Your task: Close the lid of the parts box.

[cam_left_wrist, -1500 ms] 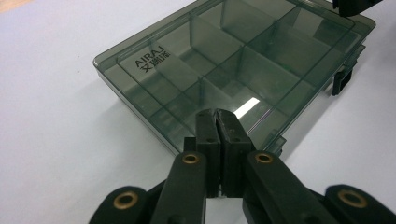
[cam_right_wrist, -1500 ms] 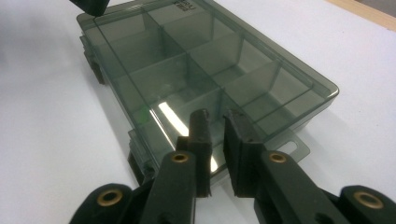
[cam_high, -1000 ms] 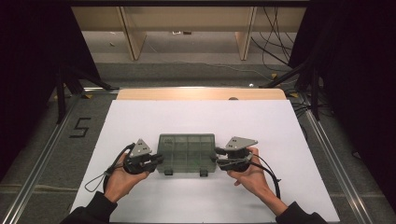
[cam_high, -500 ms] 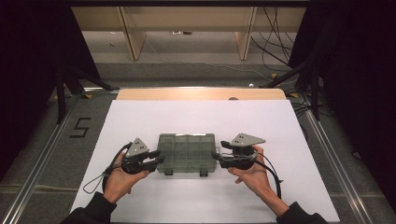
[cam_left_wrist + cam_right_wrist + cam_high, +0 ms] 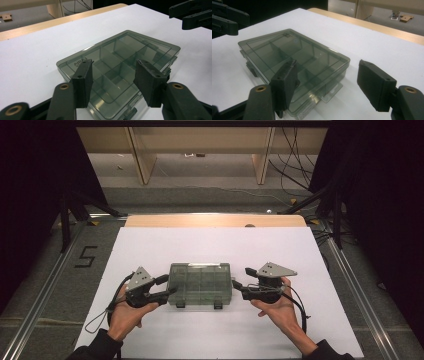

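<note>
A smoky transparent compartment box point(image 5: 200, 284) lies flat, lid closed, on the white table top point(image 5: 215, 245). My left gripper point(image 5: 167, 287) is at the box's left end. In the left gripper view the box point(image 5: 120, 47) reaches in under my left gripper point(image 5: 115, 63); the jaws have just been opening and the pads touch nothing. My right gripper point(image 5: 240, 282) stands just off the right end. In the right gripper view my right gripper point(image 5: 328, 63) has also just been opening, with the box's point(image 5: 287, 50) near corner by its left pad, not pressed.
A wooden strip point(image 5: 215, 220) runs along the table's far edge. Metal rails point(image 5: 350, 285) flank the table, and a "5" point(image 5: 86, 256) is marked on the floor at left. Cables point(image 5: 115, 305) trail from both grippers toward the person.
Both grippers' jaws have spread apart. The right gripper has drawn back a little to the right, off the box's end. The box has not moved.
</note>
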The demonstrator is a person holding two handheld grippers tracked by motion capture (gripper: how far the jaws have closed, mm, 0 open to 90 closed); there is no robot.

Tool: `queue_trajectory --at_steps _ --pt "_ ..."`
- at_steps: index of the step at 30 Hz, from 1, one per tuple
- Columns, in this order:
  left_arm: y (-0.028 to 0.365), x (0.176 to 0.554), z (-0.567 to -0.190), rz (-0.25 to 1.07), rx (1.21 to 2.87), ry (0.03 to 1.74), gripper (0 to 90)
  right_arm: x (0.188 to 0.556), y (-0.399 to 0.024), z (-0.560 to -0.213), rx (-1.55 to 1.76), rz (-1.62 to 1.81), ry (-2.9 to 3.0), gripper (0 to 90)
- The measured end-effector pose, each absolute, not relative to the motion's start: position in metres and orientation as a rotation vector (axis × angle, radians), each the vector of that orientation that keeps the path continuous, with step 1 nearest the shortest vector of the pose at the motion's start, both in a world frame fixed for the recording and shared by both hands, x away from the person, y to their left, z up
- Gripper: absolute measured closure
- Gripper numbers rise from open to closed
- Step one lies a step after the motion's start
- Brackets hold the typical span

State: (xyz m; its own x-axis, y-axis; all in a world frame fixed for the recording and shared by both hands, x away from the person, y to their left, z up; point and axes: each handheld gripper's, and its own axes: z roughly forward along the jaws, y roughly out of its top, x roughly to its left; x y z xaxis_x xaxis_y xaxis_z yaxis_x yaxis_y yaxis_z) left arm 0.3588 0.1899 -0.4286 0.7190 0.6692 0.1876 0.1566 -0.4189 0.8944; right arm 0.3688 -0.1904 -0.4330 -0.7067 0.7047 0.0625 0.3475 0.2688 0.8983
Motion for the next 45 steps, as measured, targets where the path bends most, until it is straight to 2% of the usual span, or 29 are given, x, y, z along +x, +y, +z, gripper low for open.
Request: queue_trajectory --at_steps 8,25,39,45 --pt "0.186 0.352 -0.427 0.670 1.916 0.599 34.7 0.361 -0.194 -0.429 0.989 1.450 2.169 27.4" --pt "0.179 0.337 -0.424 0.652 1.863 0.564 27.2 0.344 -0.204 -0.428 0.970 1.503 2.129 18.3" --pt "0.175 0.330 -0.424 0.639 1.861 0.553 17.4 0.331 -0.214 -0.427 0.958 1.516 2.106 17.8" --pt "0.173 0.326 -0.424 0.640 1.855 0.550 17.9 0.326 -0.215 -0.427 0.947 1.526 2.080 17.5"
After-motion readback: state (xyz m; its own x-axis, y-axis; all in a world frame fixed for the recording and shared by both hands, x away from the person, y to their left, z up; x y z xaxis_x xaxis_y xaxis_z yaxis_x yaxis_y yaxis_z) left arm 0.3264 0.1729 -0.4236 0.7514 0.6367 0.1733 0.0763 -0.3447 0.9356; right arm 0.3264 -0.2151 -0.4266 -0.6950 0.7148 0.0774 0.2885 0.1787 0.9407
